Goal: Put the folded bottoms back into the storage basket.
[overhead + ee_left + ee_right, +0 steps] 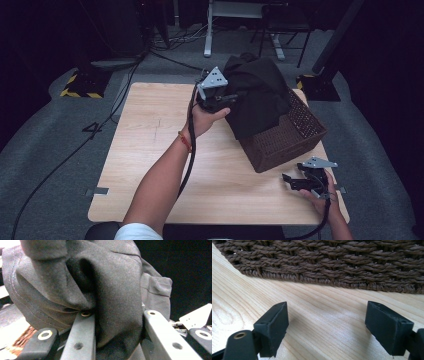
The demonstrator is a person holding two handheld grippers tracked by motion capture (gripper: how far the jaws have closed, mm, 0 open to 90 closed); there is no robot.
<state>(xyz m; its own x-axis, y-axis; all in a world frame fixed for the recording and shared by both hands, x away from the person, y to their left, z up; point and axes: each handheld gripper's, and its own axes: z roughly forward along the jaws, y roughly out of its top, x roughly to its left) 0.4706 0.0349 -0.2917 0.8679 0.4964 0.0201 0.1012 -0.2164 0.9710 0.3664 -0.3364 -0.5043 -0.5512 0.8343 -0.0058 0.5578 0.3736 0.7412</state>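
Nearest us, at about five o'clock on the table [165, 165], our right tool [296, 182] rests low over the wood with its jaws spread wide and nothing between them; in the right gripper view they frame bare tabletop just short of the woven wall of the brown basket [337, 262]. Farther out, toward one o'clock, our left tool [223, 100] is clenched on a fold of the black garment [257, 92], and the left gripper view shows the dark cloth [105, 297] bunched thick between its jaws. The garment sits heaped in the basket [300, 135] and spills over its near-left rim, hanging down toward the table. We judge the step in hand to be drawing the garment out of the basket. To do it well, we keep the left grip firm on that thick fold and lift up and toward nine o'clock, so the hanging cloth clears the rim instead of dragging on the weave. The basket looks light and may tip or slide, so we bring the free right tool against its near wall to steady it.
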